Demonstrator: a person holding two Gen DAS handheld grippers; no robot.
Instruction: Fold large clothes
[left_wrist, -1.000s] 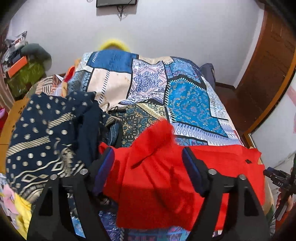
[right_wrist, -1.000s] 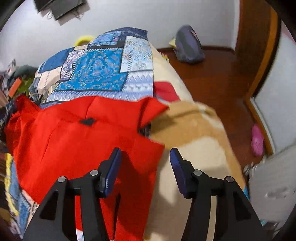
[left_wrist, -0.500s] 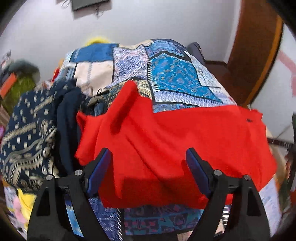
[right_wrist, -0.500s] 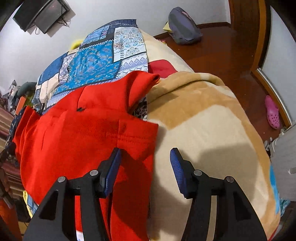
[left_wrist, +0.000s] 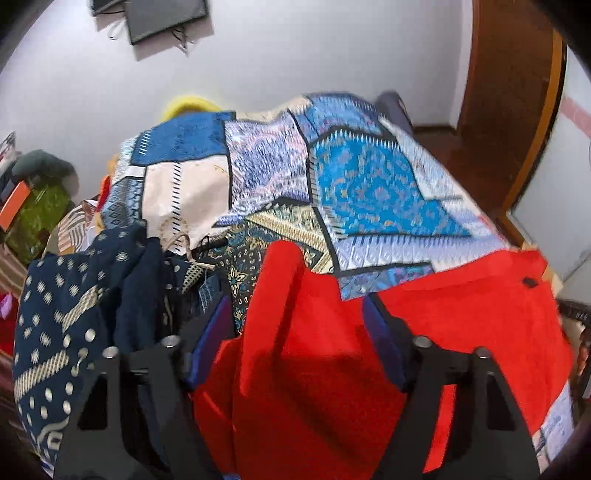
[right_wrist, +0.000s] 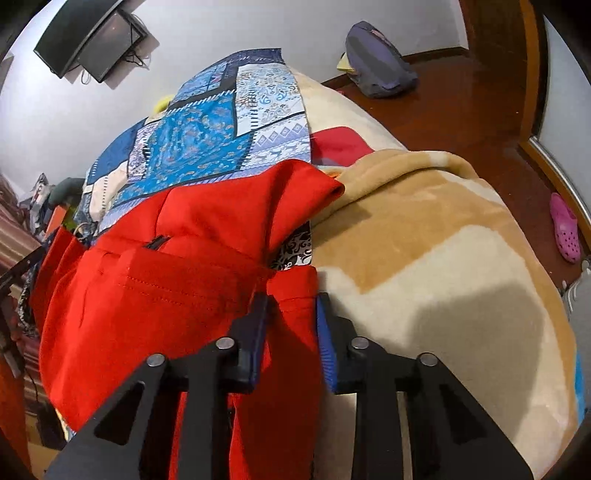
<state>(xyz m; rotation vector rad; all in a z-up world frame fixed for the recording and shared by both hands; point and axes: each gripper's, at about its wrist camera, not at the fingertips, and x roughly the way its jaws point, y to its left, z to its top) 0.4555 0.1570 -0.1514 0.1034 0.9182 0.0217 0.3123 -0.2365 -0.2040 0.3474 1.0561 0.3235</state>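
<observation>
A large red garment (left_wrist: 461, 332) lies spread across the near end of the bed, over a blue patchwork cover (left_wrist: 369, 184). It also shows in the right wrist view (right_wrist: 155, 295), with a small black tag near its collar. My left gripper (left_wrist: 295, 332) is open, its jaws wide apart over the garment's left part, where a red flap stands up. My right gripper (right_wrist: 291, 317) has its jaws nearly closed around the garment's right edge, pinching the red cloth between the blue pads (right_wrist: 325, 332).
A dark navy patterned cloth pile (left_wrist: 74, 314) lies left of the red garment. A beige plush blanket (right_wrist: 443, 277) covers the bed's right side. A grey backpack (right_wrist: 380, 62) and a pink clog (right_wrist: 565, 229) lie on the wooden floor. A television (right_wrist: 92, 33) hangs on the wall.
My right gripper has closed from wide open onto the red garment's right edge. The left gripper stays open and has shifted left; a red flap now stands up between its jaws.
</observation>
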